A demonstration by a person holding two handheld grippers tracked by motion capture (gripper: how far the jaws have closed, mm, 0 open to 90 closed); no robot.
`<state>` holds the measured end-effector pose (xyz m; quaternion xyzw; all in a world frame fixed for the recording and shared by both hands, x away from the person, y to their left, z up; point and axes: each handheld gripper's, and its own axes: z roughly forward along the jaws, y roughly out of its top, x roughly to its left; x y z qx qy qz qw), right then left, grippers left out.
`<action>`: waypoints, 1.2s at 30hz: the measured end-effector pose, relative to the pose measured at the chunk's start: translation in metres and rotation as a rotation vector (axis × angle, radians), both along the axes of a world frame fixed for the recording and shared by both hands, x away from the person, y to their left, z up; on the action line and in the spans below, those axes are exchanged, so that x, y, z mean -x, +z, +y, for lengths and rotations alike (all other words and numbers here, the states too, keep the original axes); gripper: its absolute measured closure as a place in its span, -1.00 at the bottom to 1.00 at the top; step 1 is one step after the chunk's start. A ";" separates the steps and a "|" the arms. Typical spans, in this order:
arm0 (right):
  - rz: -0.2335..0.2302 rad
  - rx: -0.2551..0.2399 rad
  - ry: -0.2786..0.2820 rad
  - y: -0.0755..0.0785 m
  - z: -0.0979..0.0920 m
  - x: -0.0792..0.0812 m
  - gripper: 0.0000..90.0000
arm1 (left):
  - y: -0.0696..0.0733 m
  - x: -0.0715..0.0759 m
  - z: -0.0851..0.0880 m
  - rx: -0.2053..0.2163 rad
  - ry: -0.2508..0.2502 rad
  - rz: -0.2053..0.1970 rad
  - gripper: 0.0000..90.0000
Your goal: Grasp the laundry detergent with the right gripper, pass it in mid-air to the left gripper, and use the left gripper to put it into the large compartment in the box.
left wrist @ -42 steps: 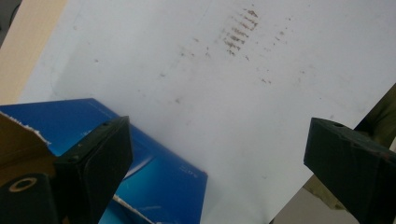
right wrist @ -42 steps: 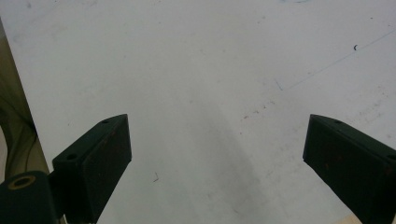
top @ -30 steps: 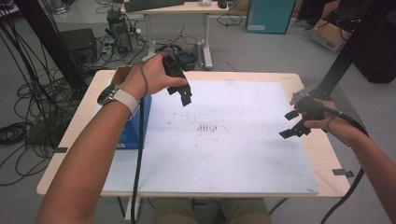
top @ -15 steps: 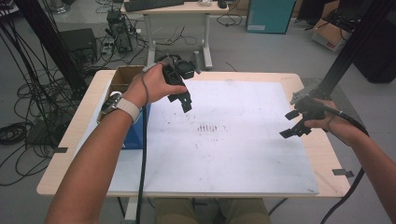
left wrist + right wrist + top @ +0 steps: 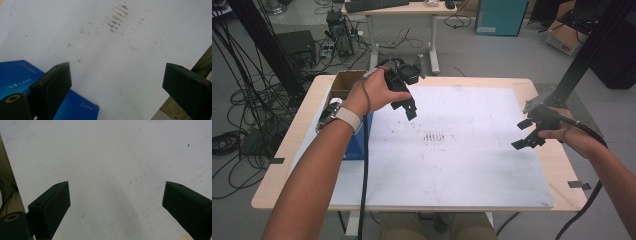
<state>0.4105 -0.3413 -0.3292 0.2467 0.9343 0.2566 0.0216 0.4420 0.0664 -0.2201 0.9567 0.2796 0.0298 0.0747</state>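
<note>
There were two black two-jaw grippers, the left gripper (image 5: pixel 408 106) and the right gripper (image 5: pixel 526 133), with one flat blue rectangular box (image 5: pixel 358 140) just beside the left one, one open brown cardboard box (image 5: pixel 346 83) behind it, and one white sheet (image 5: pixel 462 160) beneath both.

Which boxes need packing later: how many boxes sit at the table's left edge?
2: a blue rectangular box under the left forearm, and an open brown cardboard box behind it at the wooden table's far-left corner. The forearm may hide others.
</note>
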 end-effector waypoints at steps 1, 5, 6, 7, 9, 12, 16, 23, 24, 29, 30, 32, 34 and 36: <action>-0.004 0.001 0.001 0.000 0.000 0.000 -0.83 | 0.000 0.000 0.000 0.001 0.000 0.000 -0.80; -0.005 0.003 0.002 0.001 -0.001 0.000 -0.83 | 0.000 0.001 0.001 -0.003 0.007 0.000 -0.80; -0.003 0.001 0.002 0.001 -0.001 0.000 -0.83 | 0.001 0.001 0.001 -0.001 0.009 -0.004 -0.80; -0.003 0.001 0.005 0.000 0.000 0.001 -0.83 | 0.001 0.001 0.001 -0.001 0.009 -0.004 -0.80; -0.003 0.003 0.008 -0.001 -0.001 0.000 -0.83 | 0.001 0.002 0.002 -0.002 0.006 -0.006 -0.80; -0.001 0.002 0.008 -0.001 0.000 0.000 -0.83 | 0.001 0.002 0.002 -0.006 0.010 -0.006 -0.80; 0.001 0.006 0.007 -0.001 0.000 0.000 -0.83 | 0.001 0.001 0.003 -0.005 0.014 -0.005 -0.80; 0.002 0.006 0.004 -0.001 -0.001 0.000 -0.83 | 0.000 0.000 0.003 -0.011 0.012 -0.004 -0.80; 0.002 0.005 0.002 -0.001 -0.001 0.000 -0.83 | 0.000 0.000 0.003 -0.012 0.012 -0.005 -0.80; 0.006 0.006 0.001 -0.001 -0.001 0.000 -0.83 | 0.000 0.000 0.004 -0.012 0.015 -0.004 -0.80; 0.002 0.005 0.003 -0.001 -0.001 0.000 -0.83 | 0.000 0.000 0.004 -0.012 0.015 -0.005 -0.80; 0.005 0.006 0.002 -0.001 -0.001 0.000 -0.83 | 0.000 0.001 0.004 -0.012 0.017 -0.007 -0.80; 0.003 0.009 0.004 -0.001 0.000 0.000 -0.83 | 0.001 0.000 0.004 -0.012 0.016 -0.008 -0.80; 0.000 -0.001 0.003 -0.001 0.000 0.001 -0.83 | 0.000 0.001 0.004 -0.012 0.019 -0.007 -0.80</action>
